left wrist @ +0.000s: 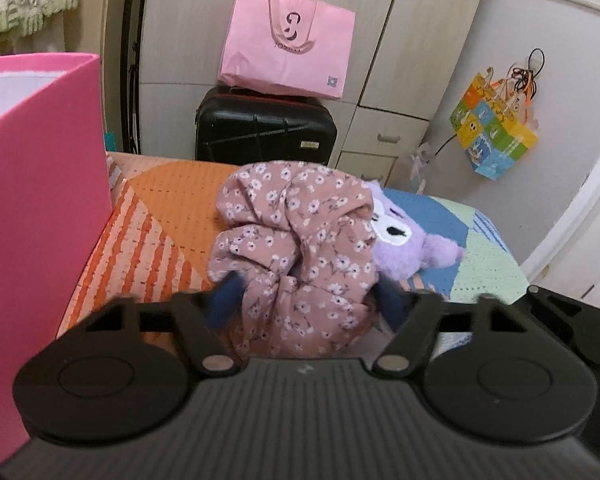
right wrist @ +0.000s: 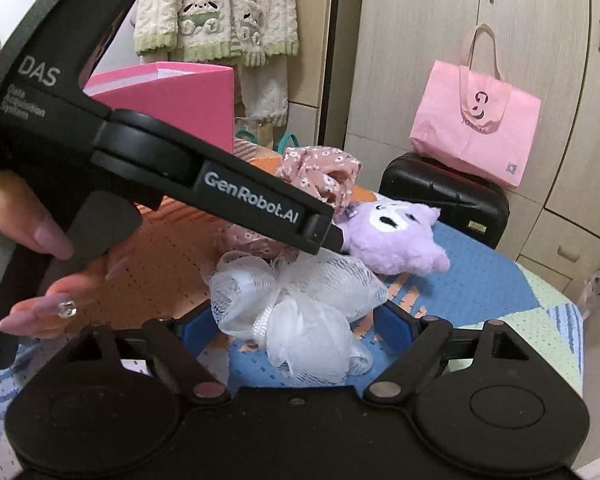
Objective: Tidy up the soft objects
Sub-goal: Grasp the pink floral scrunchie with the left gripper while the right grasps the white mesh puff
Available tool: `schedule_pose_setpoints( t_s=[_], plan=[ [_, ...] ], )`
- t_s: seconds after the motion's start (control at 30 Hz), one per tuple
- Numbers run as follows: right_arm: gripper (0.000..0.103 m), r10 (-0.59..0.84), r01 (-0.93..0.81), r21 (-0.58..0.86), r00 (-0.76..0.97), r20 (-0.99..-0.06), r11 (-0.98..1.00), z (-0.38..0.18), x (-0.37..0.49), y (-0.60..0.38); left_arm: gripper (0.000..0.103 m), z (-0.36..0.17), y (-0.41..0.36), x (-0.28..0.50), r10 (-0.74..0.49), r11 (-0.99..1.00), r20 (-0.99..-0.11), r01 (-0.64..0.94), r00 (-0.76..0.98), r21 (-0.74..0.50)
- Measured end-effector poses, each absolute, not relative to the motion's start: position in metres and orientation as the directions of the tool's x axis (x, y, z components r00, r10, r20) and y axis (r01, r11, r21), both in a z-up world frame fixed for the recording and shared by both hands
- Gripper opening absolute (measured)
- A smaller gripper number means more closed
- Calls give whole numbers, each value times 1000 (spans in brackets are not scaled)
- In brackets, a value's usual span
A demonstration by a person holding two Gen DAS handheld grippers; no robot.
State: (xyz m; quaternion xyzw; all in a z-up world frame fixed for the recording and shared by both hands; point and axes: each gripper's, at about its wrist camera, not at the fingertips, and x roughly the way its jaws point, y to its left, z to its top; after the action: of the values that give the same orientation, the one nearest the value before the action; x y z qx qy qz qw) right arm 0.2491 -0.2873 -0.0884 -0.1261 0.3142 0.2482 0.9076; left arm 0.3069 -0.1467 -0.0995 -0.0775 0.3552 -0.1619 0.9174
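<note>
Here, two hand-held grippers work over a patchwork bedspread point(left wrist: 168, 216). The left gripper point(left wrist: 304, 304) has its blue pads point(left wrist: 224, 304) on either side of a bunched pink floral cloth point(left wrist: 296, 240), which fills the narrow gap between them; whether the pads actually press on it cannot be told. Just beyond the cloth, to the gripper's right, lies a purple plush point(left wrist: 408, 248), partly hidden behind the fabric. A tall pink box point(left wrist: 40, 208) stands close on the gripper's left.

The right gripper point(right wrist: 300, 324) is spread wide around a white mesh puff point(right wrist: 296, 308) lying on the bedspread, its blue pads point(right wrist: 392, 320) standing apart from the puff on both sides. The left gripper crosses above and ahead of it, held by a hand point(right wrist: 48, 276) with long pink nails. Beyond the puff sit the cloth and the plush; farther back are a black suitcase point(right wrist: 448, 196) and a pink bag point(right wrist: 476, 120).
</note>
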Motion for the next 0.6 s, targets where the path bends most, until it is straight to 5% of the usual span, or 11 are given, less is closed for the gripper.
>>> schedule_pose_setpoints(
  t_s=[0.13, 0.2, 0.37, 0.6],
  plan=[
    [77, 357, -513, -75, 687, -633, 855, -89, 248, -284, 23, -99, -143, 304, -345, 939, -646, 249, 681, -239],
    [75, 356, -509, -73, 690, -631, 858, -89, 247, -283, 19, -99, -141, 301, -342, 940, -640, 238, 688, -246],
    [47, 352, -494, -62, 698, -624, 867, -87, 241, -281, 16, -94, -139, 290, -337, 941, -612, 233, 715, -245],
    [40, 342, -455, -35, 714, -611, 890, -85, 224, -281, 16, -86, -134, 272, -335, 941, -585, 230, 738, -248]
  ],
)
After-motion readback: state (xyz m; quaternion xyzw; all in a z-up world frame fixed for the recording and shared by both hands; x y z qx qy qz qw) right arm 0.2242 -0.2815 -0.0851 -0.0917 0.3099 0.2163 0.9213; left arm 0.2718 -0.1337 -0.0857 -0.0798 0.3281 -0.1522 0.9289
